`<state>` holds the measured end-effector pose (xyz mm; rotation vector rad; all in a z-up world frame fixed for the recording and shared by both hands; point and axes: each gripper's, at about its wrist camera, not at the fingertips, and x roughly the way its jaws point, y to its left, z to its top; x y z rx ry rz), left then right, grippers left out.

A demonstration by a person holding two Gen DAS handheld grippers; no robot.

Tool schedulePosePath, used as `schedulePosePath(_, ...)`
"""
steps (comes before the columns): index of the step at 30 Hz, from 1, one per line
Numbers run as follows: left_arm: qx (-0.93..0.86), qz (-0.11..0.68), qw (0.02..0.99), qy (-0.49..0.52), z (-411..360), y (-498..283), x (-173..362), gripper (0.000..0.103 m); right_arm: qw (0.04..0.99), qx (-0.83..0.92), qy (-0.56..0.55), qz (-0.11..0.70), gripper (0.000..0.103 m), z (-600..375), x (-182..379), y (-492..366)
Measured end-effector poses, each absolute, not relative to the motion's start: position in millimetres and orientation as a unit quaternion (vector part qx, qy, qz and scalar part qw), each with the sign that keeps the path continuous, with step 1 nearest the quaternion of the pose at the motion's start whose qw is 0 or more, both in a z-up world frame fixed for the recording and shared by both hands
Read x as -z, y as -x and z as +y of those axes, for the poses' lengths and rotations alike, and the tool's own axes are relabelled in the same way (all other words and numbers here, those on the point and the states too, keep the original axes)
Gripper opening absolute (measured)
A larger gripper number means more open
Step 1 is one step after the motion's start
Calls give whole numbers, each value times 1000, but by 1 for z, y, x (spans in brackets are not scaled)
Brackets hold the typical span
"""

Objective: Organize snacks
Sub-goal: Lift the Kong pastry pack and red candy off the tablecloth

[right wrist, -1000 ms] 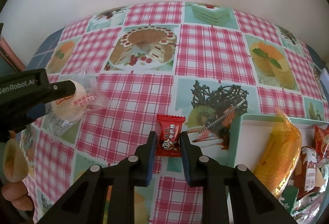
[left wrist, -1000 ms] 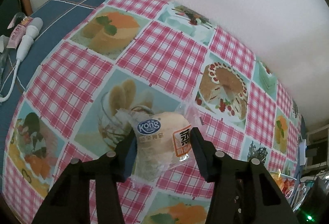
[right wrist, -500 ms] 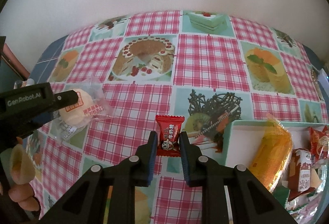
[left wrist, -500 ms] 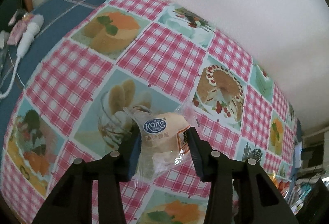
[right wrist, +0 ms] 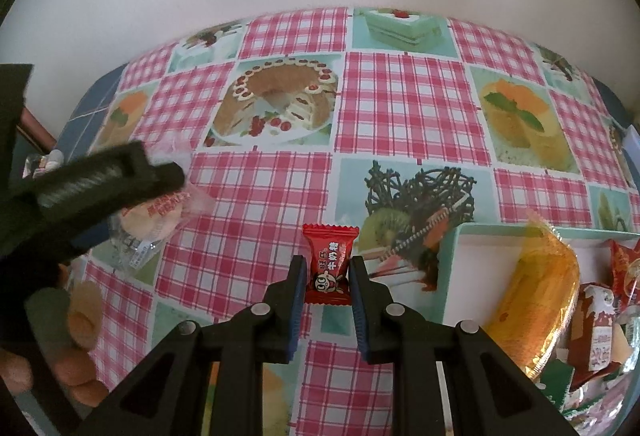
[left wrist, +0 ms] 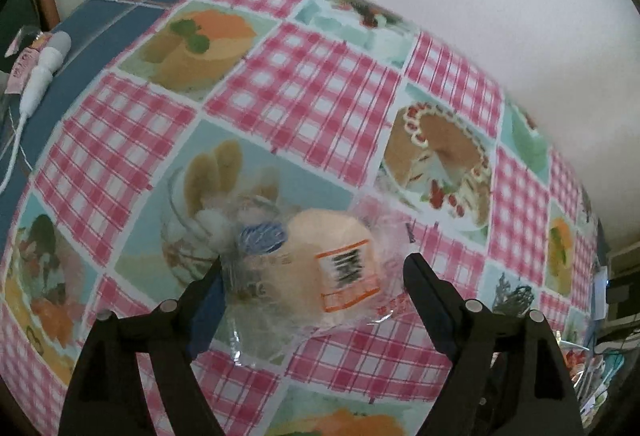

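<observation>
A pale round bun in a clear wrapper (left wrist: 320,272) lies on the checked tablecloth between the fingers of my left gripper (left wrist: 314,268). The jaws stand wide apart, with a gap on the right side. The bun also shows in the right wrist view (right wrist: 154,215), half hidden under the left gripper's body. My right gripper (right wrist: 325,268) is shut on a small red candy packet (right wrist: 329,264) and holds it above the cloth, left of a white box (right wrist: 476,256).
The white box at the right holds an orange-wrapped cake (right wrist: 532,300) and several red and brown snack packs (right wrist: 600,324). A white cable with plug (left wrist: 40,75) and a pink tube lie at the table's far left. A white wall runs along the back.
My left gripper opened and let go of the bun, which now rests on the cloth, turned a little. My right gripper still holds the red candy and has barely moved.
</observation>
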<state>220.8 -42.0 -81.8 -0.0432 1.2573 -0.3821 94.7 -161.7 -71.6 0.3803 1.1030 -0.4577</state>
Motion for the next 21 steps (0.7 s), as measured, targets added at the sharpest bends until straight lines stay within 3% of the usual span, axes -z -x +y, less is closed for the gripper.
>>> schedulePosePath(6, 164, 579, 798, 23, -39, -222, 81, 84, 806, 215, -183, 520, 23, -164, 75, -95)
schedulePosePath(9, 164, 576, 800, 21, -36, -223, 75, 73, 806, 215, -183, 520, 23, -163, 75, -95)
schedulePosePath(12, 162, 577, 801, 9, -35, -222, 69, 69, 806, 216, -181, 520, 23, -163, 73, -95)
schedulePosePath(21, 140, 592, 794, 3, -27, -221, 59, 67, 807, 219, -177, 518, 23, -164, 65, -91)
